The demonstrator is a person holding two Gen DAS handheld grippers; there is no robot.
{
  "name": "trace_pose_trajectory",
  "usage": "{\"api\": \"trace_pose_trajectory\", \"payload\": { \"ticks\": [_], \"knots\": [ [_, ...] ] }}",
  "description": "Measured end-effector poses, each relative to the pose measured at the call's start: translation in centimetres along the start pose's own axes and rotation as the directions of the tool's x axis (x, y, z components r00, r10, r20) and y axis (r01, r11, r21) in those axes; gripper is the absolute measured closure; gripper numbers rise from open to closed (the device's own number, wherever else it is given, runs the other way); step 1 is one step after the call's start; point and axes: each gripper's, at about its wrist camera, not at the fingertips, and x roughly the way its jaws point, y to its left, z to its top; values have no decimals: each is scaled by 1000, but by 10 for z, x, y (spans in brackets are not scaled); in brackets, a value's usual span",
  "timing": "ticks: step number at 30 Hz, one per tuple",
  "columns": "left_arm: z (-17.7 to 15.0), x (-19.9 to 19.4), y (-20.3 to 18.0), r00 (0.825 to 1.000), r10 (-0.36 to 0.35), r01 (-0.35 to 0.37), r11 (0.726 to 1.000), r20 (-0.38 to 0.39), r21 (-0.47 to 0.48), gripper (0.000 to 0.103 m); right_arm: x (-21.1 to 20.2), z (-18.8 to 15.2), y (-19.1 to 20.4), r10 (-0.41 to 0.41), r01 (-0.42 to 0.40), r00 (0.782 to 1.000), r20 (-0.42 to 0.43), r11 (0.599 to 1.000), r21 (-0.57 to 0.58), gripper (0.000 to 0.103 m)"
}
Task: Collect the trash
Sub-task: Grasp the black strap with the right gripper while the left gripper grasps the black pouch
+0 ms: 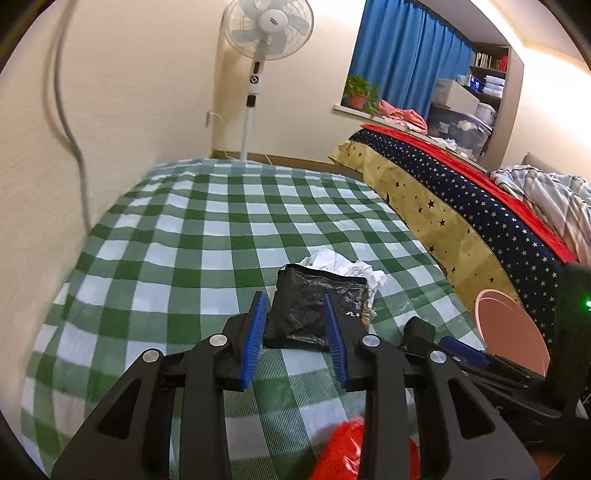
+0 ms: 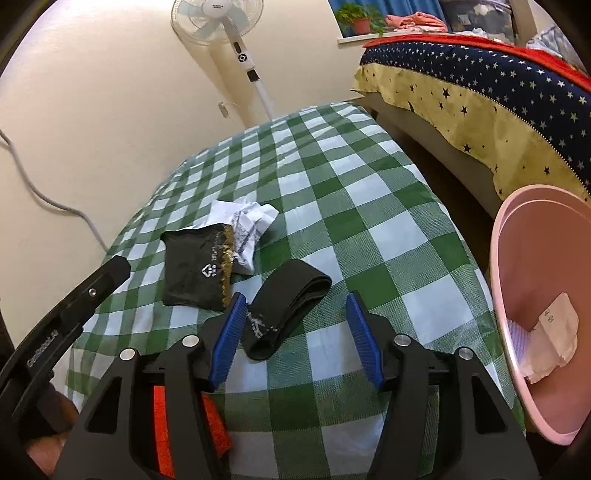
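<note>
Left wrist view: the left gripper (image 1: 297, 321) hovers with jaws apart, gripping nothing, over the green checked cloth (image 1: 207, 221). A black foil packet (image 1: 314, 299) lies just ahead between its blue pads, crumpled white paper (image 1: 332, 260) touching behind. A standing fan (image 1: 267, 27) and a star-patterned bed (image 1: 461, 206) border the open cloth.

Right wrist view: the right gripper (image 2: 295, 325) stands wide apart and empty over a black folded band (image 2: 284, 306). The pink basin (image 2: 517, 295), holding white scraps, sits at the cloth's right edge.
</note>
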Motion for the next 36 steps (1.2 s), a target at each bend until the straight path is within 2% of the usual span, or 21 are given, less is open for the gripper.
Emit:
{"api": "trace_pose_trajectory", "payload": {
  "ticks": [2,5,7,10,12,16,19,20,22,23,25,31,36],
  "knots": [
    [0,8,1,1000,-5,5,1000,-21,10,71,3,0,1,-14,14,1000,-17,1000,-8,46],
    [2,24,3,997,-7,9,1000,-72,17,63,6,-1,2,-26,26,999,-27,1000,-11,51],
    [2,30,4,996,-15,17,1000,-90,17,62,7,-1,0,-31,31,999,-35,1000,1,66],
    [1,40,7,992,-31,33,999,-125,16,56,8,-2,-2,-22,22,999,-44,1000,10,80],
    [1,46,9,988,-40,42,999,-147,12,55,10,-2,-2,-14,14,999,-52,1000,9,86],
    [-1,56,7,978,-59,62,998,-200,8,55,10,-2,-3,-6,6,998,-60,1000,9,91],
    [-3,56,5,975,-71,76,997,-210,14,56,10,-1,-3,-2,2,998,-60,1000,3,93],
    [-3,56,5,975,-75,79,997,-211,13,57,9,-1,-2,1,0,998,-59,1000,2,94],
    [-5,53,4,975,-81,85,996,-207,8,72,7,-1,-2,4,-4,998,-57,1000,0,95],
    [-6,52,3,974,-83,87,996,-209,10,74,5,0,-2,6,-6,998,-55,1000,-1,96],
    [-8,47,-2,978,-64,73,997,-199,39,88,0,0,-2,7,-7,999,-50,1000,-5,97],
    [-11,22,-6,985,-51,57,998,-167,36,101,-15,2,-8,10,-10,999,-34,1000,-3,99],
    [-8,-7,-15,992,-33,39,998,-124,47,102,-34,3,-10,19,-19,1000,-17,1000,-7,99]
  ]
}}
